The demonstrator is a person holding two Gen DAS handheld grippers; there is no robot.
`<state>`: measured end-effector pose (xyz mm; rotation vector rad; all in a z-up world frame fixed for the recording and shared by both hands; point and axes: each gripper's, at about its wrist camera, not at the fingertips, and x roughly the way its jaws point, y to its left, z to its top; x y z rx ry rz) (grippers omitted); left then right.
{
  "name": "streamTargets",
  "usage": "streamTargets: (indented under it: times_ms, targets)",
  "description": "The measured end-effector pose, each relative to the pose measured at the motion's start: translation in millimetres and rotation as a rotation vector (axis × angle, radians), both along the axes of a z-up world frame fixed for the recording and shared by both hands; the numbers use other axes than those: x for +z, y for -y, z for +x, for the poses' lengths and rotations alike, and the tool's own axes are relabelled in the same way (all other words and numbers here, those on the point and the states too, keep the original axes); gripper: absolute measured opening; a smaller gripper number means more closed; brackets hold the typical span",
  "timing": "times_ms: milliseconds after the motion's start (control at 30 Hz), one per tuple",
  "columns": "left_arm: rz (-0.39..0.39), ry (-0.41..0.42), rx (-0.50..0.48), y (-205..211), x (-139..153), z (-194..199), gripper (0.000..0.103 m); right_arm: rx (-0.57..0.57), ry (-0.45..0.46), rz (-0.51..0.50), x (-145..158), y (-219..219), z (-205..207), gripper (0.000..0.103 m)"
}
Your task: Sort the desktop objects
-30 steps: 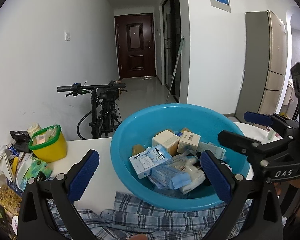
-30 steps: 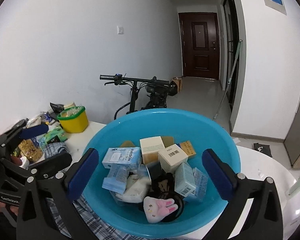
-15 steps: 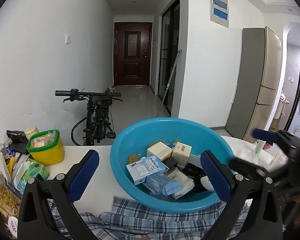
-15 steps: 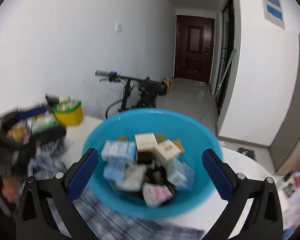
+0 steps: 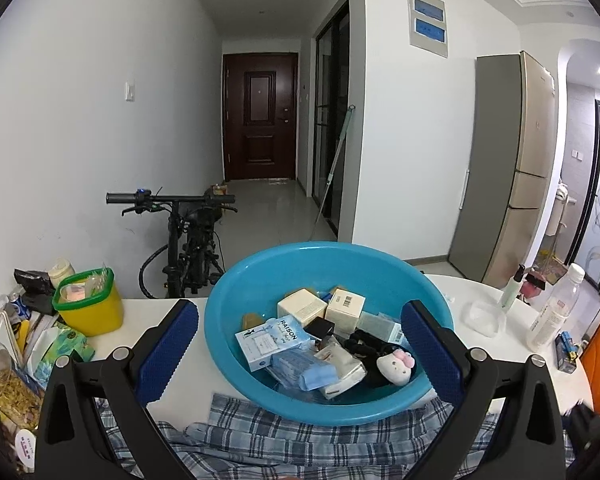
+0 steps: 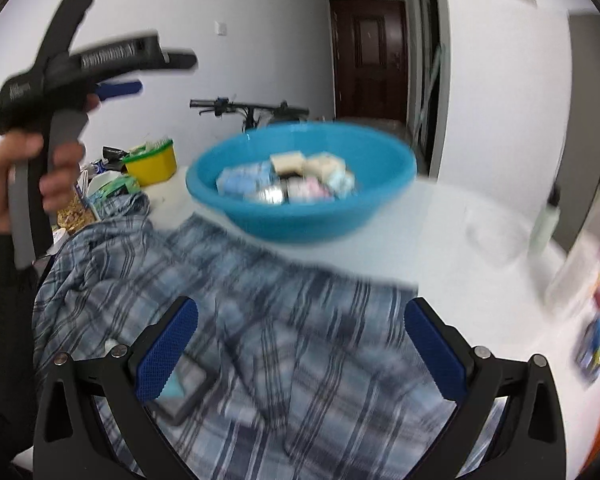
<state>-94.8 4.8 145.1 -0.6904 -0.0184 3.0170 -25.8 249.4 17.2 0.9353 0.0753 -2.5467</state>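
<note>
At nine o'clock on the white counter (image 5: 172, 364) stands a yellow tub (image 5: 89, 304) among snack packets, well apart from the blue basin (image 5: 260, 276). The left tool (image 5: 300, 354) hovers with its fingers spread wide and nothing between them, the basin dead ahead at twelve o'clock; inside lie a RAISON box (image 5: 272, 340), cream boxes and a plush toy (image 5: 394, 364), crowded together. A plaid cloth (image 5: 284, 436) lies under the basin's near rim. At three o'clock a clear bottle (image 5: 554, 308) stands near the counter's edge. The right tool (image 6: 300, 354), also wide and empty, hangs over the plaid cloth, basin (image 6: 300, 184) farther off at twelve o'clock; this view is motion-blurred, so the basin's contents are hard to make out.
</note>
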Motion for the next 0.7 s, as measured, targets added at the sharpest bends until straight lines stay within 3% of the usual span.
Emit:
streamTargets:
  times_ms: [267, 433, 700]
  targets:
    - [-0.055, -0.029, 0.004, -22, -4, 7, 0.103, -0.02, 0.028, -0.042, -27, -13, -3, 0.103]
    - [-0.092, 0.008, -0.034, -48, -16, 6, 0.103, -0.004, 0.027, -0.033, -33, -12, -4, 0.103]
    - [-0.18, 0.023, -0.047, -54, -29, 75, 0.103, 0.026, 0.044, -0.044, -38, -10, -4, 0.103]
